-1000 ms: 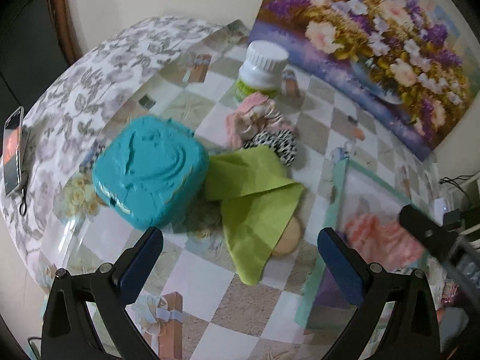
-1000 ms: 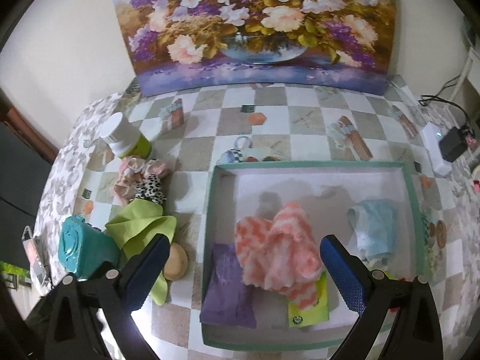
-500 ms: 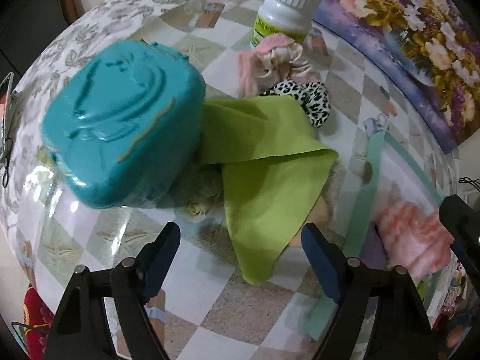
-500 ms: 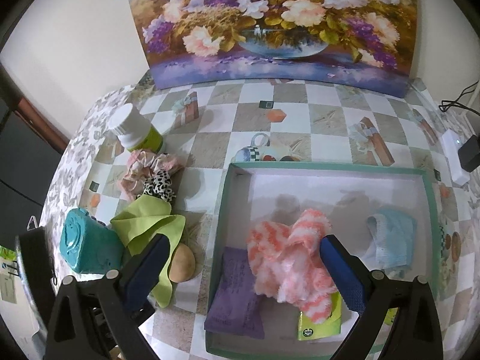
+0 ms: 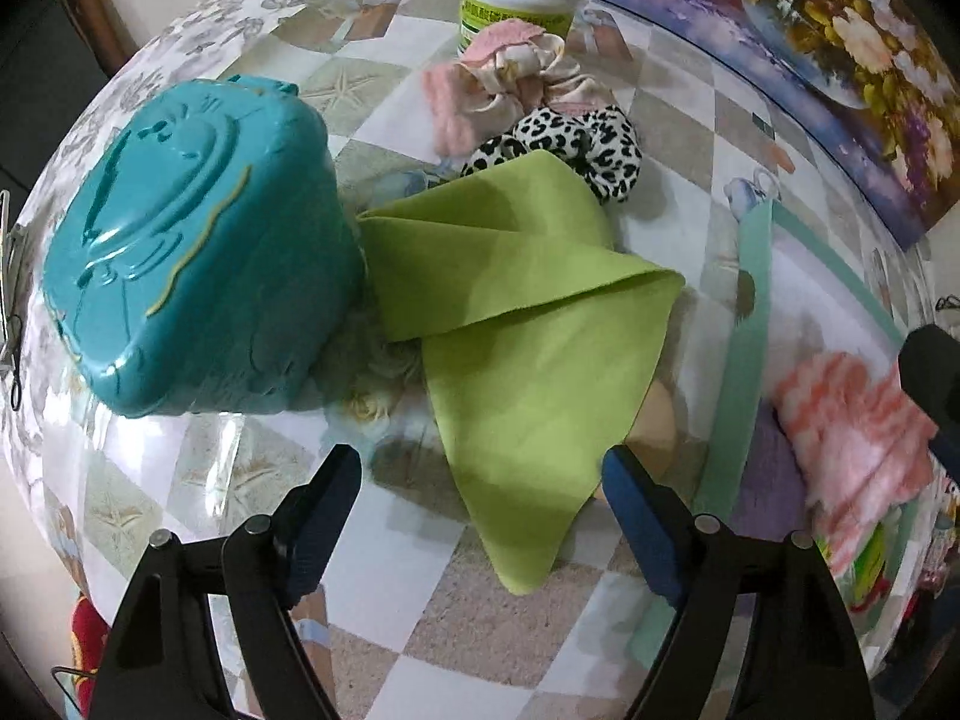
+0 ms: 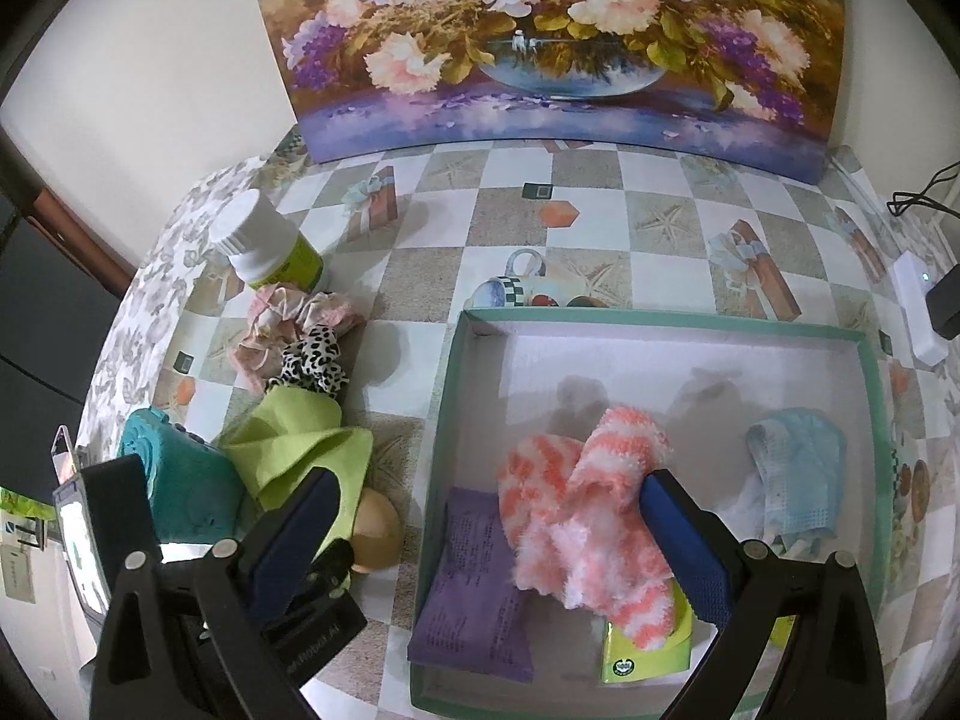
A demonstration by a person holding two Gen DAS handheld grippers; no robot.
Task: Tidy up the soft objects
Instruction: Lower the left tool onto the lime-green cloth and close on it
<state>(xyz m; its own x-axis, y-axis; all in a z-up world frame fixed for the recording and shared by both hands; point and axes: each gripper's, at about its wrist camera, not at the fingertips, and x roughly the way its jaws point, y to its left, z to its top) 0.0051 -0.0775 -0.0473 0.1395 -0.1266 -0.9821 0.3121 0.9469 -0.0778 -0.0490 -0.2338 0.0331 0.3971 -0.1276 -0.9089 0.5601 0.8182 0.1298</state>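
Green cloth (image 5: 528,354) lies on table directly ahead of my left gripper (image 5: 480,516), narrow tail pointing back between fingers, long axis running away toward leopard scrunchie (image 5: 576,144). Left nearer than right. Left gripper spread wide, holding nothing, touching nothing. My right gripper (image 6: 486,534) likewise wide, empty, above tray (image 6: 660,319).

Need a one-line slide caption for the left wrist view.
Open left gripper poised over the green cloth beside the teal case.
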